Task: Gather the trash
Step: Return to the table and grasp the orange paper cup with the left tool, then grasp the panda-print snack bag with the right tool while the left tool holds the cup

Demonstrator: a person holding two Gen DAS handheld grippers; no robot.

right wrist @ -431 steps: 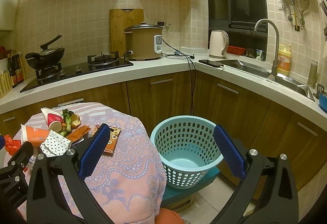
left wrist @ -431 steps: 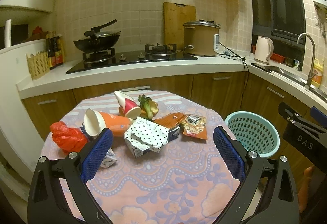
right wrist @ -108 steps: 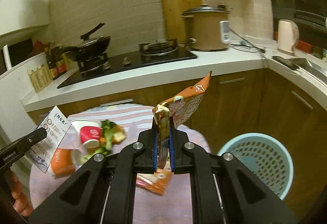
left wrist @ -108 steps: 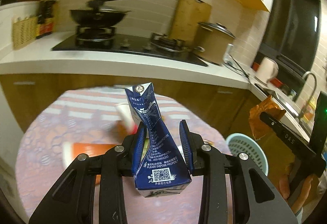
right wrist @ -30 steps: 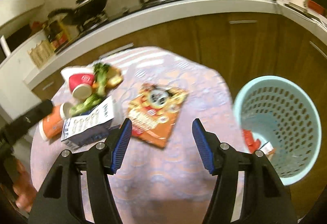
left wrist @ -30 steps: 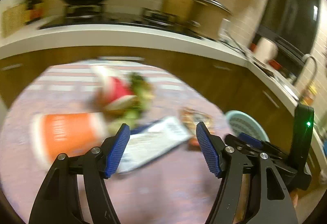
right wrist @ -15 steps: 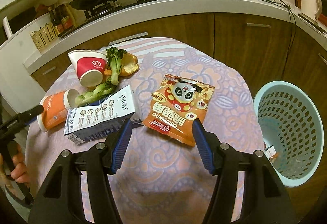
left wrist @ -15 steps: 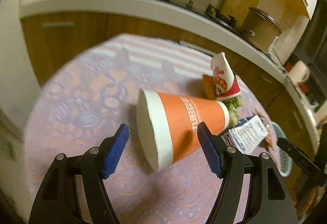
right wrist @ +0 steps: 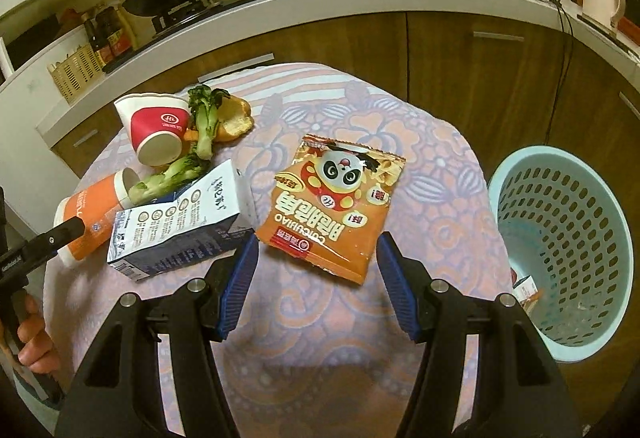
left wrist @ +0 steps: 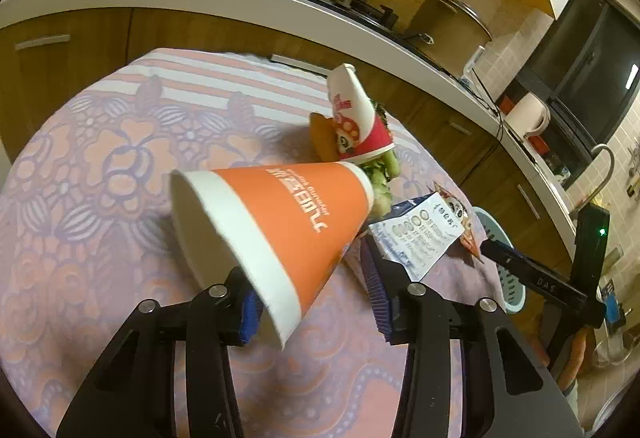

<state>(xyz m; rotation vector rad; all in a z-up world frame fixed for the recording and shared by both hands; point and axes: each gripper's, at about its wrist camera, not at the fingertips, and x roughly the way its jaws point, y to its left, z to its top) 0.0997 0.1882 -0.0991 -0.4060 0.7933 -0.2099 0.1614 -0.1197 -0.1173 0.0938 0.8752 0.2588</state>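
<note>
Kitchen table [right wrist: 320,338] stayed littered (basket [right wrist: 560,238] held only scraps): left gripper [left wrist: 312,298] gaped around the orange cup [left wrist: 280,222], right gripper [right wrist: 316,278] spread wide above the snack bag [right wrist: 332,202]

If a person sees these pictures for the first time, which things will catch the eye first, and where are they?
The big orange paper cup lying on its side fills the left wrist view, between the open fingers of the left gripper. In the right wrist view, the orange panda snack bag lies flat on the flowered tablecloth, just ahead of the open right gripper. The light blue basket stands beside the table, at the right.
</note>
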